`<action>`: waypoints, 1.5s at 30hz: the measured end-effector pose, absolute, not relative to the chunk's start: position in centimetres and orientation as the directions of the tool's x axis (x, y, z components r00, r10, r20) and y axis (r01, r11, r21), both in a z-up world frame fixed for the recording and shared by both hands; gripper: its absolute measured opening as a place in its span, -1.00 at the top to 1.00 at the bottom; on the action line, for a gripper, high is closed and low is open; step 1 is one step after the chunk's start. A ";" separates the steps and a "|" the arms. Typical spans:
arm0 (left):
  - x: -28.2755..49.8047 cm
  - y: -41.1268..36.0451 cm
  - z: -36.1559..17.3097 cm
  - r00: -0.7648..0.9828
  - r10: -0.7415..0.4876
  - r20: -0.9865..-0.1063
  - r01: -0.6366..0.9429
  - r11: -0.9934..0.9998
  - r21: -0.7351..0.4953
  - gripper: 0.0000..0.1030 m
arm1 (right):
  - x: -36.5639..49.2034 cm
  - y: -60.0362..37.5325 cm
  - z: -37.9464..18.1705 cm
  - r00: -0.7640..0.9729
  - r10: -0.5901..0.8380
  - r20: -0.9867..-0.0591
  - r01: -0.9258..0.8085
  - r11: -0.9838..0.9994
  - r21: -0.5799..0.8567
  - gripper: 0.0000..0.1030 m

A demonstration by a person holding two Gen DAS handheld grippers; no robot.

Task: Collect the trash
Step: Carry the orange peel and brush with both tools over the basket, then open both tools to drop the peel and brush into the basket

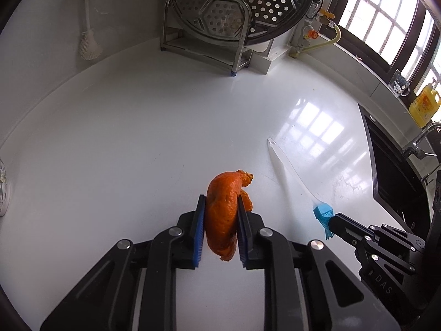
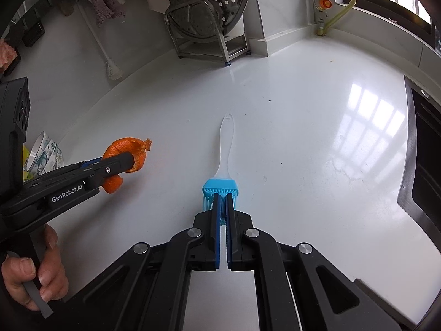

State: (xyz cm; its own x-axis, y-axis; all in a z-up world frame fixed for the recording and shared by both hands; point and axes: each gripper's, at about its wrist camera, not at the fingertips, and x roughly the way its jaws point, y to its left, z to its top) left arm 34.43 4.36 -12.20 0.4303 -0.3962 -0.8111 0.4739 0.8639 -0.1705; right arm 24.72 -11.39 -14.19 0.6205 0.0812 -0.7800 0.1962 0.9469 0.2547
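Observation:
An orange peel (image 1: 220, 212) sits curled between the blue pads of my left gripper (image 1: 220, 196), which is shut on it just above the white counter (image 1: 124, 138). In the right wrist view the same peel (image 2: 124, 149) sticks out of the left gripper (image 2: 129, 162) at the left. My right gripper (image 2: 222, 197) is shut on the blue bristles of a silicone brush (image 2: 220, 187), whose clear white handle points away over the counter. The left wrist view shows that brush (image 1: 286, 171) and the right gripper (image 1: 335, 222) at the lower right.
A metal rack with perforated steamer trays (image 1: 209, 27) stands at the back wall. A black sink (image 1: 394, 171) cuts into the counter on the right, with a yellow bottle (image 1: 424, 104) behind it. Patterned bowls (image 2: 44, 151) stand at the left. A person's hand (image 2: 33, 275) grips the left handle.

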 end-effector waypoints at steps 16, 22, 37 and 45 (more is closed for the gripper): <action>25.6 3.9 -9.8 0.435 -0.366 -0.823 0.478 0.868 -0.133 0.61 | 16.9 -11.5 -13.2 0.618 0.127 -0.776 0.143 0.952 0.270 0.94; 20.7 2.2 -8.8 0.428 -0.372 -0.824 0.484 0.864 -0.139 0.61 | 11.5 -12.5 -12.4 0.616 0.155 -0.773 0.116 0.952 0.283 0.94; 7.0 -2.6 -8.9 0.412 -0.362 -0.836 0.470 0.871 -0.146 0.61 | -1.7 -16.6 -12.5 0.565 0.192 -0.802 0.077 0.956 0.283 0.94; 2.4 -4.5 -10.3 0.400 -0.323 -0.858 0.451 0.884 -0.123 0.61 | -5.2 -18.3 -14.7 0.529 0.210 -0.822 0.086 0.951 0.298 0.94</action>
State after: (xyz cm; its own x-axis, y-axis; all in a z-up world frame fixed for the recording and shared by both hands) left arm 2.41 -4.49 -10.26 0.3998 -0.3232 -0.8577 0.4512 0.8840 -0.1228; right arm -5.19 -18.31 -14.70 0.5293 0.2097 -0.8221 0.0857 0.9508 0.2977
